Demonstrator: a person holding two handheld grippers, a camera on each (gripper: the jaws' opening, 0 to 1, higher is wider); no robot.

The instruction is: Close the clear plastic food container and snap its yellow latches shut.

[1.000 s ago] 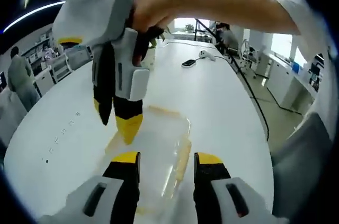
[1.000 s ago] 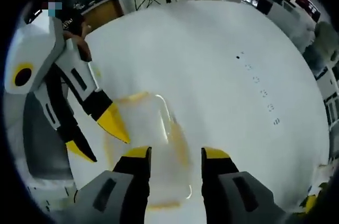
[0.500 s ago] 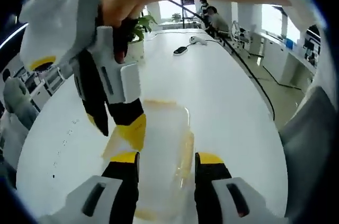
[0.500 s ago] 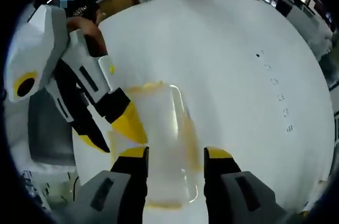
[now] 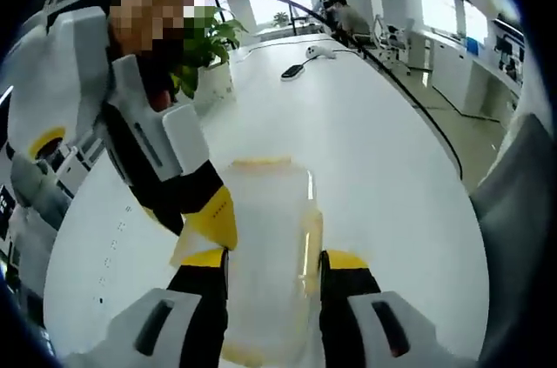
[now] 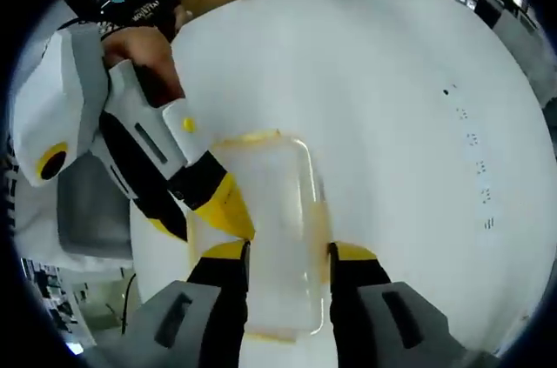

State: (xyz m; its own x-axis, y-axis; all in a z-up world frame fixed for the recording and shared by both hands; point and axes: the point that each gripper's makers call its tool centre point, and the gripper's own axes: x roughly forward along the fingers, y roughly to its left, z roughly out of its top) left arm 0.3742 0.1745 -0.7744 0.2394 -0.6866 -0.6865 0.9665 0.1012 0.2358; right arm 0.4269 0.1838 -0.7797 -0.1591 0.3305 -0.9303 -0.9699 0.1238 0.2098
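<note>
The clear plastic container (image 5: 265,237) with yellow latches lies flat on the white table (image 5: 374,150), lid down on it. My left gripper (image 5: 274,259) hovers over its near part, open, its jaws standing over the two long sides. A yellow latch (image 5: 312,242) runs along the right side. My right gripper (image 5: 193,220) reaches in from the upper left, one yellow fingertip resting at the container's left edge. In the right gripper view the container (image 6: 274,211) lies between the open jaws of my right gripper (image 6: 287,255), and my left gripper (image 6: 204,224) touches its left side.
A potted plant (image 5: 204,37), a dark phone (image 5: 291,70) and a white device with a cable (image 5: 320,52) sit further along the table. A grey chair (image 5: 513,211) stands at the right edge. Small printed marks (image 6: 474,137) dot the tabletop.
Both cameras have come lower and closer over the container. Each gripper's yellow fingertip has moved in onto the container's side edge. The jaw gaps look unchanged.
</note>
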